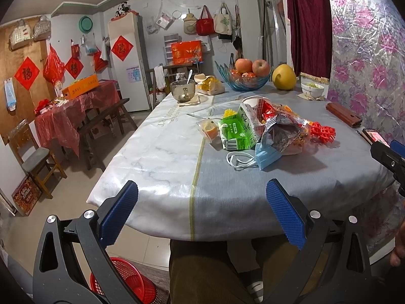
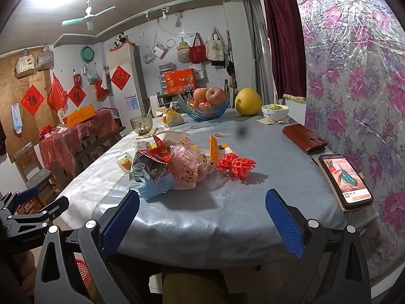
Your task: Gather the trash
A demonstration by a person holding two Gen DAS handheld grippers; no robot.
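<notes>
Both claws, left (image 1: 202,211) and right (image 2: 202,216), gape empty before the worktop (image 1: 164,152) trash pile (image 1: 265,131); phone (image 2: 345,179) lies rightward; only the left view shows the basket (image 1: 126,281) fully.

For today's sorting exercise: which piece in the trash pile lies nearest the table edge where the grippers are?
The blue face mask, with white ear loops, at the pile's near edge; the green packet and red foam net lie farther back.

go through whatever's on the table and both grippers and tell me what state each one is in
left gripper: open, empty, short of the table edge
right gripper: open, empty
face mask: crumpled, lying at the near edge of the trash pile
snack bag: torn open, on its side
green packet: crumpled, leaning on the pile
phone: screen lit, face up
glass mug: upright, spoon inside
fruit bowl: upright, holding apples
</notes>
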